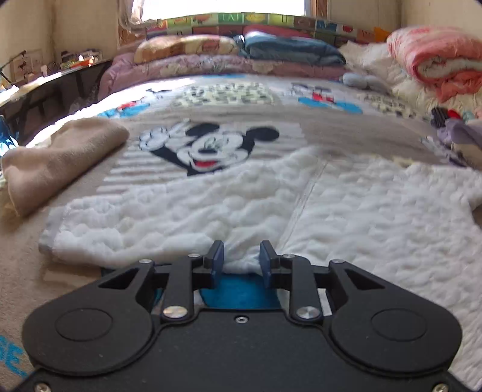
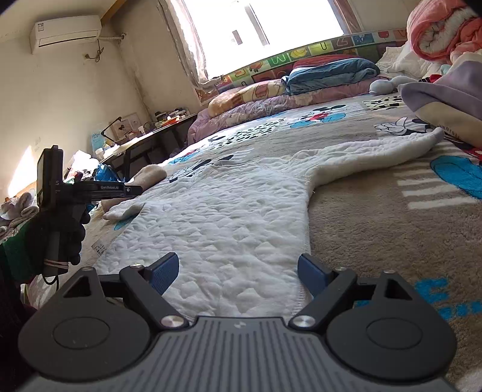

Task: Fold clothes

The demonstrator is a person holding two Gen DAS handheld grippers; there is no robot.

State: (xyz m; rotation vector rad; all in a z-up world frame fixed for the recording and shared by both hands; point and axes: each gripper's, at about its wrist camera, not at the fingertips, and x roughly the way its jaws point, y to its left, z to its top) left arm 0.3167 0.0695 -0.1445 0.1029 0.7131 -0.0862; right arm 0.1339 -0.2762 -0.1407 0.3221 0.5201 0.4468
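A Mickey Mouse blanket [image 1: 229,144] covers the bed; the white quilted garment [image 1: 346,211] lies spread flat on it. The left hand-held gripper [image 1: 242,260] seemingly pinches the garment's near hem. The right hand-held gripper [image 2: 238,273] hovers spread wide over its edge.

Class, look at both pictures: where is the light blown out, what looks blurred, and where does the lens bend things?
Left wrist view: the window is overexposed, the far bedding soft, the Mickey blanket curves upward, corners dark. Right wrist view: the window glares white, a sun patch hits the wall, the white top looks sharper, the horizon tilts.
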